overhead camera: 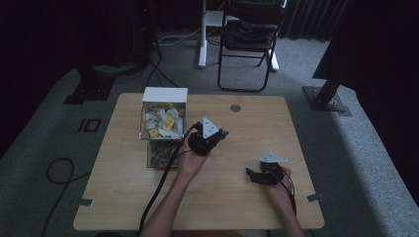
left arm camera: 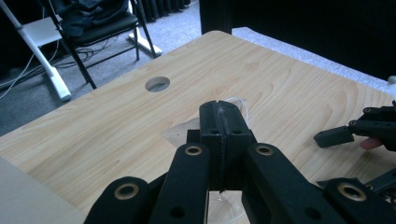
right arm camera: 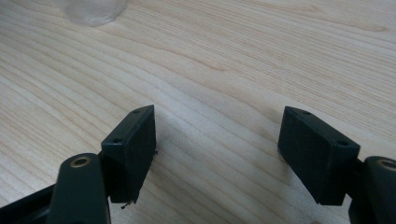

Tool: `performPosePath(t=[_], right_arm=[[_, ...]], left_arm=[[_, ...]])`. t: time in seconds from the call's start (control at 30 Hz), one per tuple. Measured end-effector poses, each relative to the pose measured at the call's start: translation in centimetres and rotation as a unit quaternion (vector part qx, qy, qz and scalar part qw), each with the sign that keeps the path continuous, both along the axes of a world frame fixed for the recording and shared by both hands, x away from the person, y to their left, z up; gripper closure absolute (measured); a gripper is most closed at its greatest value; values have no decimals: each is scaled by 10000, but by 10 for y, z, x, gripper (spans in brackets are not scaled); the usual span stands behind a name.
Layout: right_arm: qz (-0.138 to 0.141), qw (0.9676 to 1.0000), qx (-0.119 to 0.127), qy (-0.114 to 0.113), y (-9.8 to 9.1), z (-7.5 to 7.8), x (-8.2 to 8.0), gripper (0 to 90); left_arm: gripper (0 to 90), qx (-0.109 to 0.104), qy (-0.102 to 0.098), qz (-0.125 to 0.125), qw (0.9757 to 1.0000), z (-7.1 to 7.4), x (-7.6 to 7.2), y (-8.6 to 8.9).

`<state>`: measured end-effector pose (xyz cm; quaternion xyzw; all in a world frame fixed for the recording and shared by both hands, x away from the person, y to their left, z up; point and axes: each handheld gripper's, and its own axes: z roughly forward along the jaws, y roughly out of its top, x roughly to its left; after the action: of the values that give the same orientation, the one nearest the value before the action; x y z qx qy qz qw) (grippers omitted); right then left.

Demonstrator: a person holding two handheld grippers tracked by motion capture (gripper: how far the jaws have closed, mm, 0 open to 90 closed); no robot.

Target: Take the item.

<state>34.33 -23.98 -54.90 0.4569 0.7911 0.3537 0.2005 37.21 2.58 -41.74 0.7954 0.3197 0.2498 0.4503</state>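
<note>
My left gripper (overhead camera: 222,133) (left arm camera: 222,109) hangs over the middle of the wooden table (overhead camera: 148,197) with its jaws pressed together. A thin clear plastic wall is pinched between them, and its curved rim (left arm camera: 236,101) shows past the tips; it looks like a clear cup. In the right gripper view a clear rounded piece (right arm camera: 93,10) rests on the wood at the top left. My right gripper (overhead camera: 252,174) (right arm camera: 217,140) sits low at the table's front right and points left, its jaws wide apart over bare wood. One of its fingers (left arm camera: 334,136) shows at the right of the left gripper view.
A white box (overhead camera: 164,95) holding several yellow and white packets stands at the table's back left, with a clear bin (overhead camera: 160,154) in front of it. A round cable hole (overhead camera: 235,107) lies at the back. A black chair (overhead camera: 249,34) stands beyond the table.
</note>
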Motion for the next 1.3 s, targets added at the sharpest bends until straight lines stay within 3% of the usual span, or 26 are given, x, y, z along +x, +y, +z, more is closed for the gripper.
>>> performPosePath(t=[0.07, 0.23, 0.5, 0.8, 0.97, 1.3], right_arm=[[1, 10000, 0, -1, 0, 0, 0, 274], [1, 10000, 0, -2, 0, 0, 0, 274], [1, 10000, 0, -3, 0, 0, 0, 274], [2, 10000, -6, -3, 0, 0, 0, 274], [3, 10000, -7, -4, 0, 0, 0, 274], [2, 10000, -6, -2, 0, 0, 0, 274]], left_arm=[[900, -20, 3, 4, 10000, 0, 1, 0], [760, -66, -4, -38, 10000, 0, 0, -1], [675, -70, -46, -97, 9999, 3, -4, 0], [637, -241, -31, -192, 9995, 10, -13, 6], [616, -351, -45, -249, 9991, 15, -25, 18], [588, -355, -132, -333, 9987, 21, -46, 37]])
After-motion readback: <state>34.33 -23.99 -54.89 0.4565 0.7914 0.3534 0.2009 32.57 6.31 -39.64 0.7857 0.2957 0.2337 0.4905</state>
